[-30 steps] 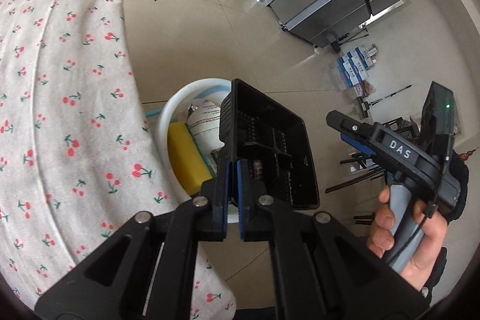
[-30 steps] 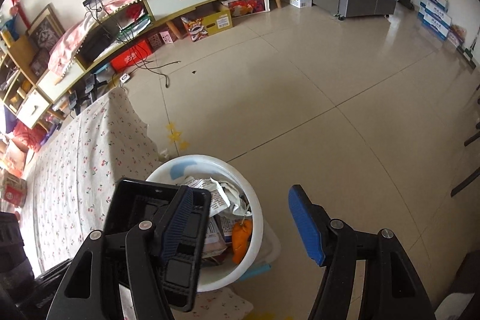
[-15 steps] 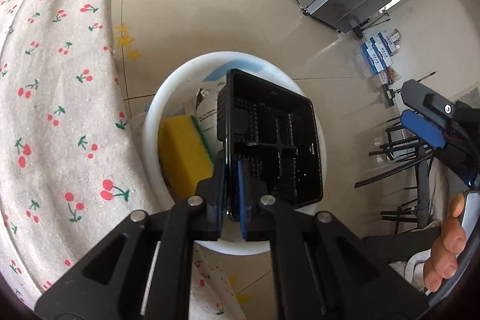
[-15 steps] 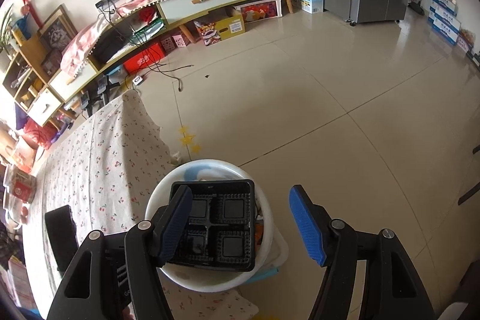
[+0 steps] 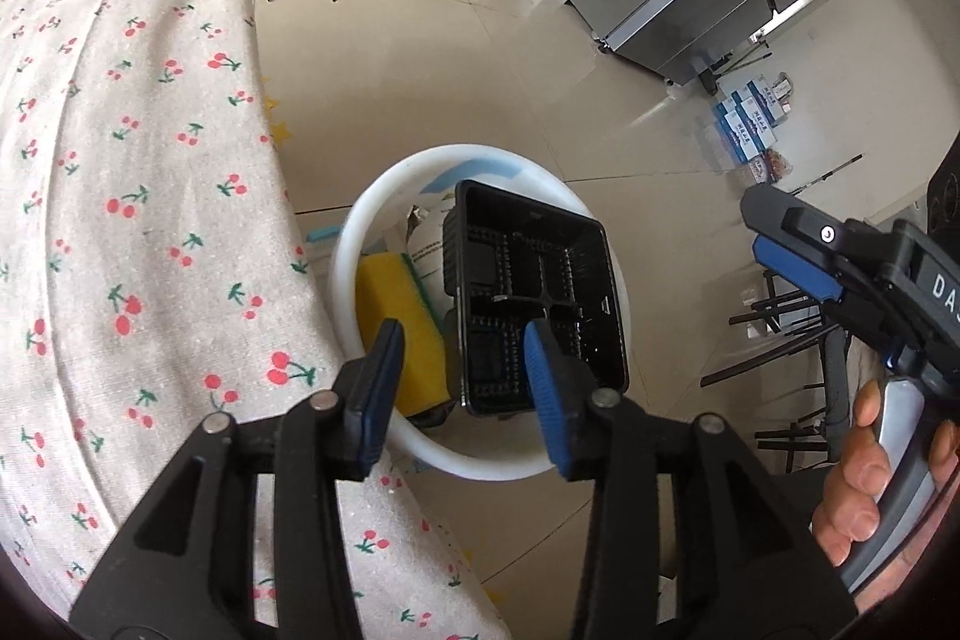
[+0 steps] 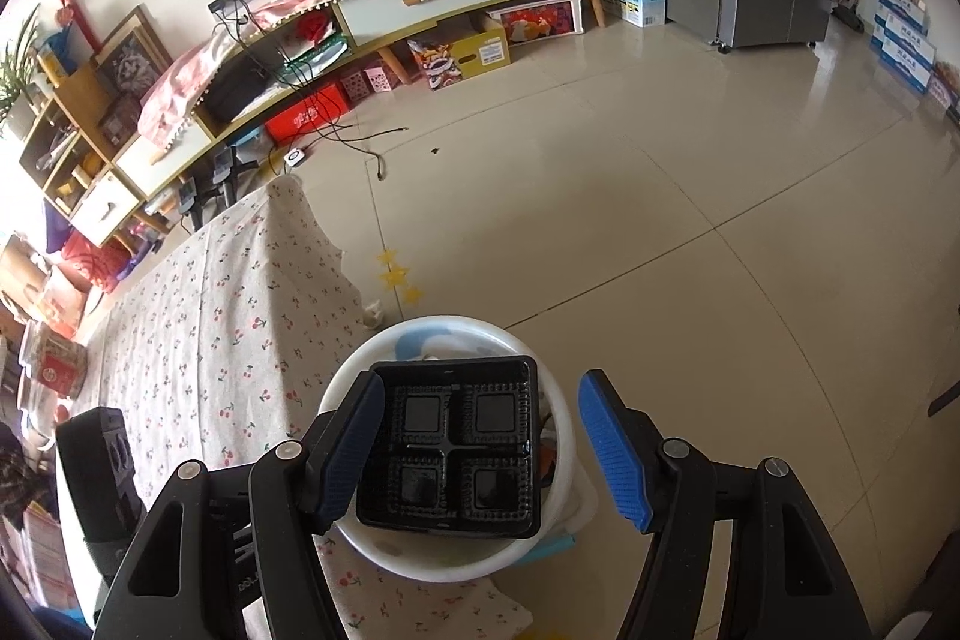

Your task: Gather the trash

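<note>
**Tray loose in bin, both grippers apart**

Black plastic tray (image 5: pixel 534 298) now lying on top of the trash in the white bin (image 5: pixel 384 196), open side up, four compartments facing the cameras. Roughly square, so no clear long axis; slightly longer edge running away from the left gripper in the left wrist view. Tilted, not flat: near edge resting by the bin's rim, far edge toward the bin's middle. In the right wrist view, tray (image 6: pixel 456 448) square-on, covering most of the bin mouth (image 6: pixel 561 436).

Left gripper (image 5: pixel 465 382): jaws have just been opening, blue pads clear of the tray, nothing pressed between them (tray's near corner still showing in the gap, below the pads). Hovering above the bin's near rim.

Right gripper (image 6: pixel 486 451): jaws wide apart, nothing held, tray visible in the gap beneath. Seen from the left wrist camera off to the right (image 5: pixel 786 244), with a hand (image 5: pixel 864 484) wrapped on the handle.

Under the tray: yellow sponge (image 5: pixel 396 322) on the left side of the bin, white printed packaging (image 5: pixel 429 244) behind it.

Bin standing on the tiled floor (image 6: pixel 690 220), right against the worktop's cherry-print cloth (image 5: pixel 138 196) (cloth edge overlapping the rim in the right wrist view).
</note>
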